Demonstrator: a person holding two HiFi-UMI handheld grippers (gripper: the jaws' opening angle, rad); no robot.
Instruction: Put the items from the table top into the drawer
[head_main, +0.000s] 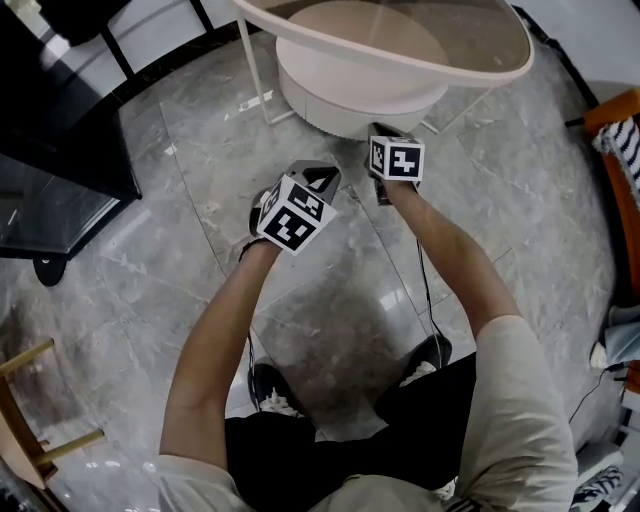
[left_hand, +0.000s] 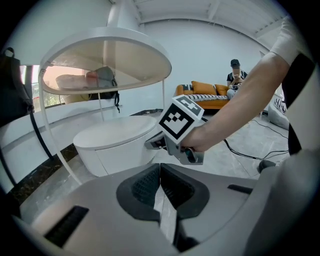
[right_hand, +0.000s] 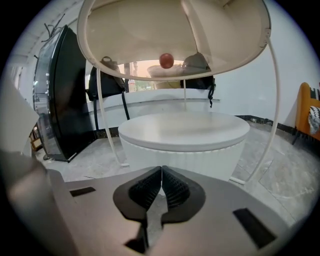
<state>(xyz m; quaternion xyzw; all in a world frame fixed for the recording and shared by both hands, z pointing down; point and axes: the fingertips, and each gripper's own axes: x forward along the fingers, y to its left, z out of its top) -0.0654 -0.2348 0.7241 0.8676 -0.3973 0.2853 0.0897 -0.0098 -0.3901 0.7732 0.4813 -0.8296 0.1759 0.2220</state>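
Note:
A round table with a cream rim (head_main: 420, 66) and a glass top stands ahead of me, over a round white drum unit (head_main: 340, 108). From below, in the right gripper view, a small red ball (right_hand: 166, 60) and a grey item (right_hand: 196, 63) show through the glass. My left gripper (head_main: 322, 178) is shut and empty, low over the floor short of the drum (left_hand: 115, 142). My right gripper (head_main: 386, 132) is also shut and empty, pointing at the drum's ribbed side (right_hand: 185, 137). In their own views the left gripper (left_hand: 160, 172) and the right gripper (right_hand: 161, 176) have their pads together.
A black cabinet (head_main: 55, 110) stands at the left and a wooden chair (head_main: 30, 425) at the lower left. An orange sofa (head_main: 615, 115) is at the right, with a seated person (left_hand: 235, 76) on it. Thin white table legs (head_main: 252, 70) flank the drum. A cable (head_main: 428, 290) lies on the marble floor.

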